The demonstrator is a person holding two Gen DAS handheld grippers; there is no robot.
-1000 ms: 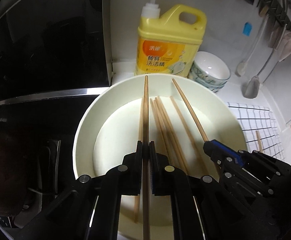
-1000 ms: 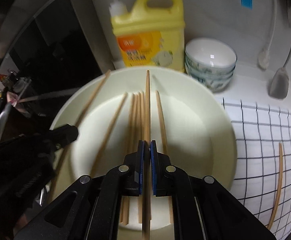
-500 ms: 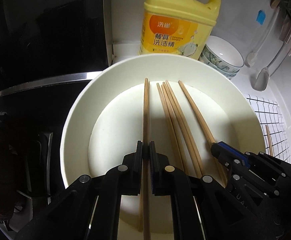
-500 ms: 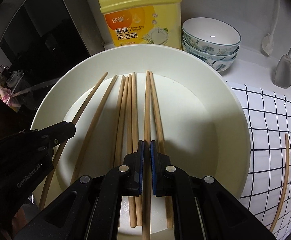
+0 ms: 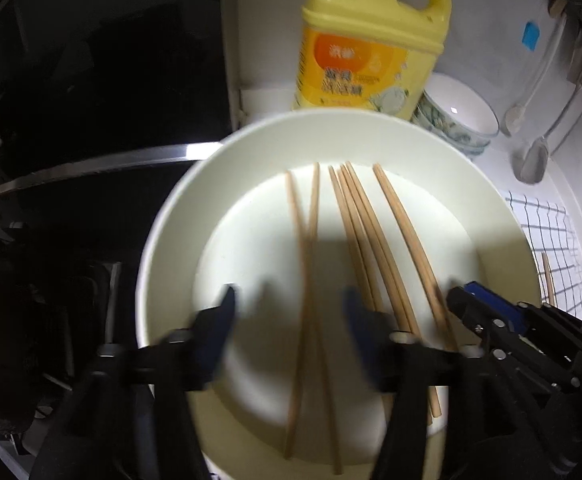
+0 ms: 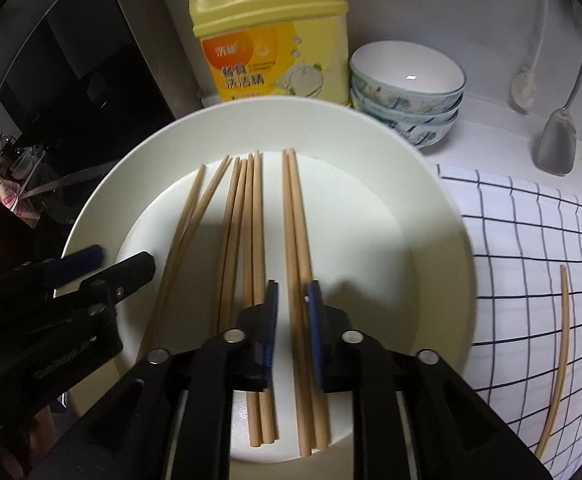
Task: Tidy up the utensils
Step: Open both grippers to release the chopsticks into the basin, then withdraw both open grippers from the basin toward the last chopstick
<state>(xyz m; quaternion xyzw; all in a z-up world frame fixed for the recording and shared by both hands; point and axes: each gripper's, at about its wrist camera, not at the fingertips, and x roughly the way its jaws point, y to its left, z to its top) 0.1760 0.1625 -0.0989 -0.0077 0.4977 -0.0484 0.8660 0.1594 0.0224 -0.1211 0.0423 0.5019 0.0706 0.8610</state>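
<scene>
Both grippers hang over the white plate (image 6: 431, 208), angled down toward it.

Left gripper (image 5: 289, 312): jaws opening, blurred, standing wide apart. A crossed pair of wooden chopsticks (image 5: 309, 240) lies on the plate in the gap between them, touched by neither pad.

Right gripper (image 6: 292, 304): jaws opening, only a narrow gap so far. A parallel pair of chopsticks (image 6: 293, 200) runs between the blue pads; contact cannot be confirmed, and the pair rests flat on the plate.

Between the two pairs, a bundle of chopsticks (image 6: 245, 208) lies on the plate, all roughly lengthwise.

One single chopstick (image 6: 559, 340) lies apart on the checked cloth (image 6: 531, 240), right of the plate.

Behind the plate: a yellow dish-soap bottle (image 6: 275, 40) and a stack of patterned bowls (image 6: 407, 88), near the wall. A ladle (image 6: 557, 140) hangs at the far right.
</scene>
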